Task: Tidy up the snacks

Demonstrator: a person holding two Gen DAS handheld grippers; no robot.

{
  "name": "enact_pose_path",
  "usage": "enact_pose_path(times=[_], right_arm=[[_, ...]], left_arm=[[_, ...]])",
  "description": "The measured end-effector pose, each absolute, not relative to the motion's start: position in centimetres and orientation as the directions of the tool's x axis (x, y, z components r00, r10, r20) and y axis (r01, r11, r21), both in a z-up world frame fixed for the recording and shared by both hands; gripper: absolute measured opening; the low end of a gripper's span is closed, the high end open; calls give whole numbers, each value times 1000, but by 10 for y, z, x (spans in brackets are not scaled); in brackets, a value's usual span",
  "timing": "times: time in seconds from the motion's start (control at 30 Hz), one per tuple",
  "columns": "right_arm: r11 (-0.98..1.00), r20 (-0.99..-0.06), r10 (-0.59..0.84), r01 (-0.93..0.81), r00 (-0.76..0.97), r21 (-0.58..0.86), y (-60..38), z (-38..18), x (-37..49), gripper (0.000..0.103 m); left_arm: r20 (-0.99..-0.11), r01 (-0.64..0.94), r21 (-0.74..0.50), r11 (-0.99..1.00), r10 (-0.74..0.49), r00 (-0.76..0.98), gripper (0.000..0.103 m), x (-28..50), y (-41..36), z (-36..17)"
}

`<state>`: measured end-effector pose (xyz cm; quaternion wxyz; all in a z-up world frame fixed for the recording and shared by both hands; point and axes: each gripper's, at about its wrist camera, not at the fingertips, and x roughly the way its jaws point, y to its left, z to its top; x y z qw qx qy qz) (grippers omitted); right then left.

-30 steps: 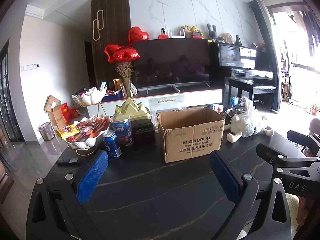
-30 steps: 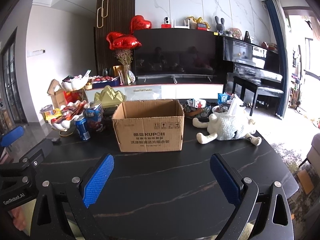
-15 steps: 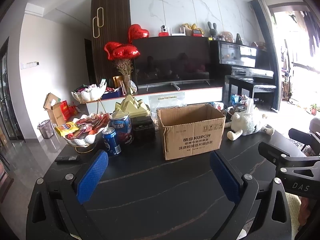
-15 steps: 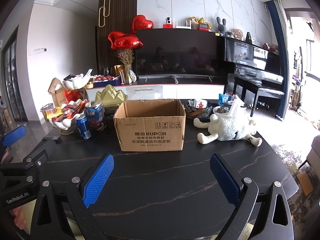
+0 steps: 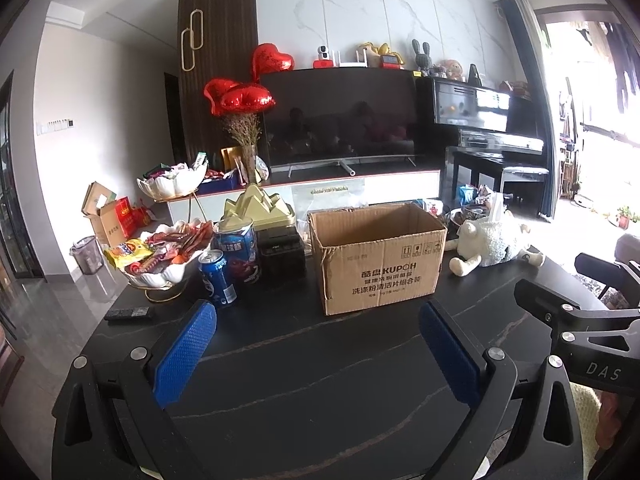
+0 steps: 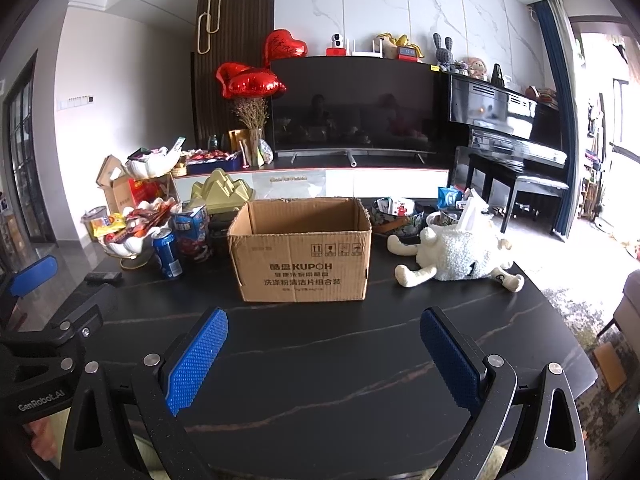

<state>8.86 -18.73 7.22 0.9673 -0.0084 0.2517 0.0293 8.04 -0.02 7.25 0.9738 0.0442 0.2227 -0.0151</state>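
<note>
Fingers (image 5: pixel 188 356) of both grippers stood spread and empty over the black marbled worktop (image 6: pixel 320 380), facing the open brown cardboard box (image 6: pixel 302 256), presumably awaiting snacks.

Brown cardboard box (image 6: pixel 304 256), black veined table (image 6: pixel 320 380)

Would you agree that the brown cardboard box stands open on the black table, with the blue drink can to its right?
Not quite: the blue drink can stands to the left of the brown cardboard box, beside the snack bowl, as the right wrist view shows. The box does stand open on the black table.
</note>
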Motion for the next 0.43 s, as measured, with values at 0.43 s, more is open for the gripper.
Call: enact_pose_path(times=[0.43], right_arm=[[998, -488, 56, -65, 871, -1, -185, 71, 89, 98]], left_arm=[[-439, 61, 67, 996, -26, 898, 103, 81, -2, 69]])
